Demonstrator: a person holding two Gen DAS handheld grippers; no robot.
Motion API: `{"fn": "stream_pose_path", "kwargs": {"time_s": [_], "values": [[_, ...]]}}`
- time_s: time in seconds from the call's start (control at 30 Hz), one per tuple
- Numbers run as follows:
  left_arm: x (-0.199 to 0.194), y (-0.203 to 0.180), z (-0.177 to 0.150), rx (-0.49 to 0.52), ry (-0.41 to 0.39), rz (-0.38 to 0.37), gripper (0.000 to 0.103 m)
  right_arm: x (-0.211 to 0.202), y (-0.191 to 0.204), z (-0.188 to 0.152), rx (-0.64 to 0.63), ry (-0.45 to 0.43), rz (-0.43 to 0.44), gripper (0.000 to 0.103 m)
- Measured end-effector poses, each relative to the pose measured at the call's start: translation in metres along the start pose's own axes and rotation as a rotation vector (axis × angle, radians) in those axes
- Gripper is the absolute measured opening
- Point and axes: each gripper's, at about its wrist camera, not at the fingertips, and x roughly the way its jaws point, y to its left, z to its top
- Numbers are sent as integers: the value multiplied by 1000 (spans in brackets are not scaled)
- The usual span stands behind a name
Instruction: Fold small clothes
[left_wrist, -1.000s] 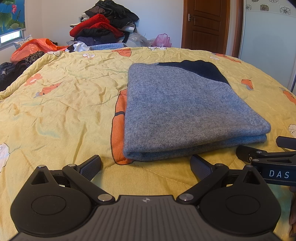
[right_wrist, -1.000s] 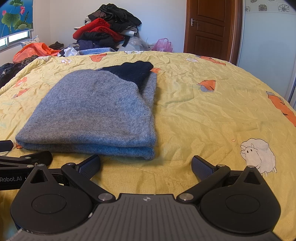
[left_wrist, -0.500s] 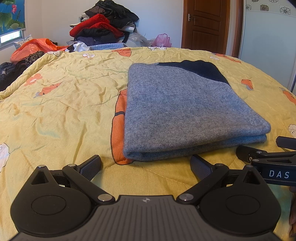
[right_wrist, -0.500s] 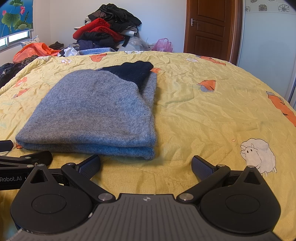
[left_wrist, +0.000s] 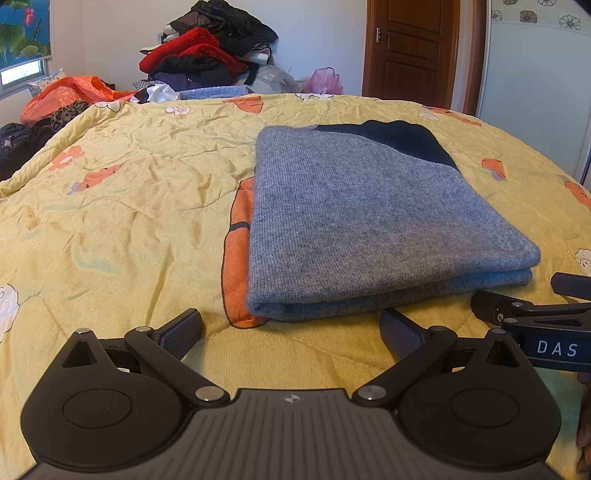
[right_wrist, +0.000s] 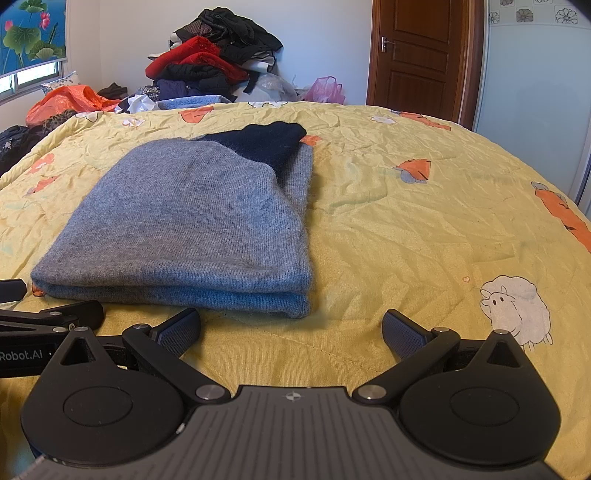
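On a yellow quilted bed (left_wrist: 110, 229), a grey knit sweater (left_wrist: 369, 221) is seen folded flat, a navy part showing at its far end, toward 12 o'clock. The left gripper (left_wrist: 291, 328) and right gripper (right_wrist: 291, 328) are held just short of its near edge, jaws spread wide and empty. Soft, light and limp, the knit is judged best pinched through all layers at the near corners.
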Motion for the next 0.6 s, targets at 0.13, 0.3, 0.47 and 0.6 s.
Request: {"fn": "stream_pose_path", "kwargs": {"time_s": [0.13, 0.3, 0.47, 0.6], "values": [[1, 0, 1, -8, -1, -4, 103, 0, 0, 0, 0, 0, 0, 103], [4, -2, 3, 2, 10, 9, 103, 0, 0, 0, 0, 0, 0, 103], [4, -3, 4, -8, 13, 18, 103, 0, 0, 0, 0, 0, 0, 103], [4, -3, 5, -15, 21, 22, 103, 0, 0, 0, 0, 0, 0, 103]]}}
